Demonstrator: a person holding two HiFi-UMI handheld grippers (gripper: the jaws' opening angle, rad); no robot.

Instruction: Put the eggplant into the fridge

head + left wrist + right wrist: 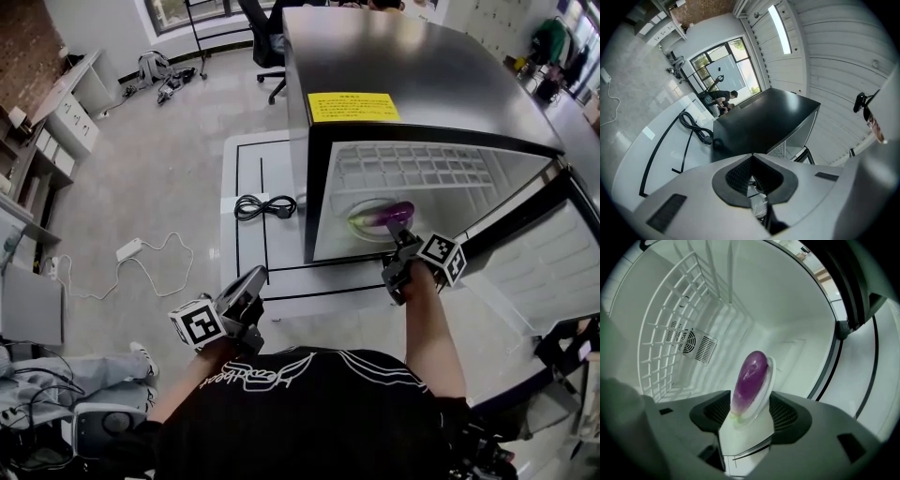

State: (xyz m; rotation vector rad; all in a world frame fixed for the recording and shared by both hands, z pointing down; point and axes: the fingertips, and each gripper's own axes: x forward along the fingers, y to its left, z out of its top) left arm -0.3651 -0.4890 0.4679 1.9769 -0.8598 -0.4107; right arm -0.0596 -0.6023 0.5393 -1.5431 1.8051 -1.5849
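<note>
Right gripper point(749, 414): jaws spread wide and clamping nothing, at the open front of the fridge point(412, 75), pointing in and slightly down.
Between the jaws: the near rim of a white plate point(770, 377) reaches into the gap. The pads appear to stand clear of it on both sides, though the rim's lowest part is hard to read.
Eggplant point(749, 379): lies on that plate, on the fridge floor close to the front edge of the opening and below the wire shelf point(665, 333).
Long axis: in line with the way the right gripper points, with the pale stem end nearest the jaws and the purple tip toward the back wall.
Direction from gripper: straight ahead, deeper into the fridge.
Left gripper point(751, 176): jaws together and empty, held near the person's body over the near edge of the table point(246, 159), well apart from the fridge.
Nearer hand: the right, by far.
Door point(548, 267): swung open to the right of the opening.
Task state: by my reading the eggplant is already inside.
Coming move: likely a straight pull-back along the eggplant's axis, keeping the jaws wide so neither pad catches the plate rim.
</note>
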